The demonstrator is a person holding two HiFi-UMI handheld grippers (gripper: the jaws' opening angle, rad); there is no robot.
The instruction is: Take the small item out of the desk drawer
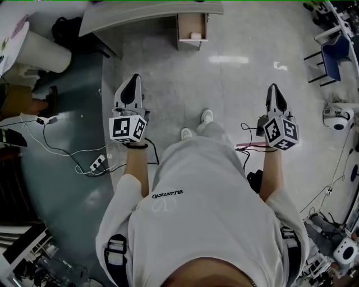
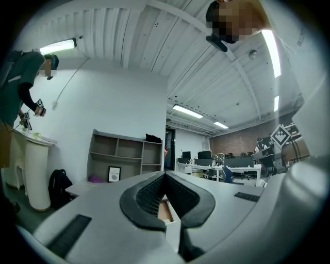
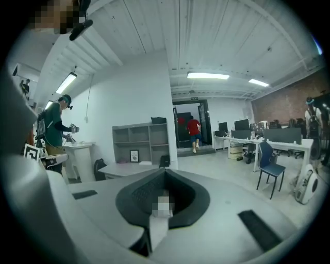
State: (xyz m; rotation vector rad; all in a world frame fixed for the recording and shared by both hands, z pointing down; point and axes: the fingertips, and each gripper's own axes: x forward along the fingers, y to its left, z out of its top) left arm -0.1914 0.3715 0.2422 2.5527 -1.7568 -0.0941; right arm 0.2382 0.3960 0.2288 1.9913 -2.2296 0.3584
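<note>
A grey desk point(image 1: 140, 14) stands at the top of the head view, and its wooden drawer point(image 1: 192, 29) is pulled open towards me. A small pale item point(image 1: 196, 35) lies inside it near the front. My left gripper point(image 1: 133, 79) and right gripper point(image 1: 273, 88) are held out level over the floor, well short of the desk. Both are shut with nothing in them. In the left gripper view the drawer point(image 2: 166, 212) shows past the closed left gripper point(image 2: 165, 174). The right gripper point(image 3: 165, 171) points at the same desk point(image 3: 124, 167).
A power strip with cables point(image 1: 98, 162) lies on the floor at the left. A white round pedestal point(image 1: 42, 51) stands far left, with a person in green point(image 2: 20, 87) working beside it. A blue chair point(image 1: 337, 53) and a white device point(image 1: 336, 116) are at the right.
</note>
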